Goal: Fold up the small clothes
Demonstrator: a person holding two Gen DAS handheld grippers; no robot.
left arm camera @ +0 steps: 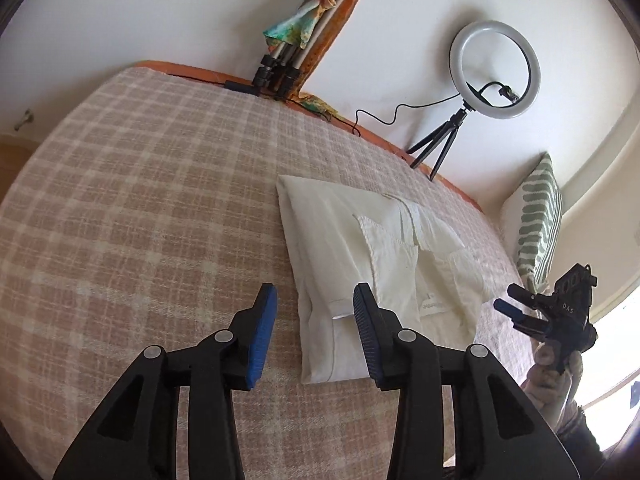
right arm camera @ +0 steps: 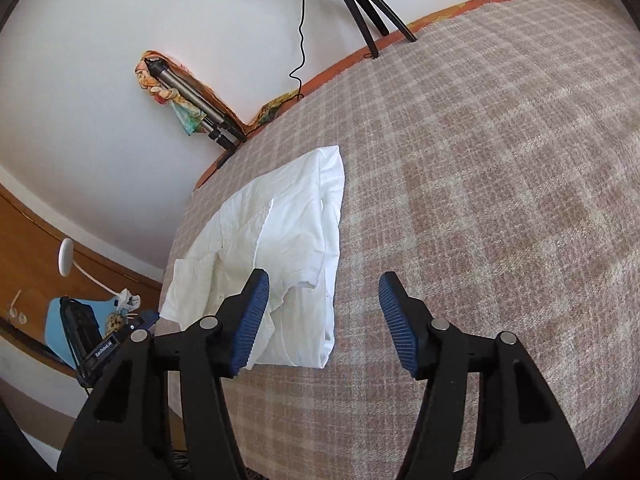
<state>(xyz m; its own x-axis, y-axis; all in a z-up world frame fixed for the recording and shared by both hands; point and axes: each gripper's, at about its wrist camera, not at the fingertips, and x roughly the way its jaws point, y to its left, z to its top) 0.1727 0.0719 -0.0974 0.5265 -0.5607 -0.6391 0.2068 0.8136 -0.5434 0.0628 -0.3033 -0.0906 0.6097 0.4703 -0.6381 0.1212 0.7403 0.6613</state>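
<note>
A white garment (left arm camera: 360, 260), folded into a rough rectangle with its collar and label showing, lies on the plaid pink-and-cream blanket (left arm camera: 140, 200) of a bed. My left gripper (left arm camera: 315, 294) hovers over the garment's near left edge, open, with nothing pinched between its blue pads. My right gripper (left arm camera: 508, 298) sits off the garment's right side, carried by a hand (left arm camera: 548, 364). In the right wrist view the right gripper (right arm camera: 324, 282) stands open above the garment's (right arm camera: 280, 232) near right corner, one pad over the cloth and the other over bare blanket (right arm camera: 480, 160). Neither gripper holds anything.
A ring light (left arm camera: 494, 70) on a small tripod stands at the bed's far edge with its cable trailing along the wall. A folded tripod (left arm camera: 288, 52) wrapped in colourful cloth leans beside it. A green-striped cushion (left arm camera: 538, 220) rests at the right. A blue object (right arm camera: 56, 320) sits off the bed.
</note>
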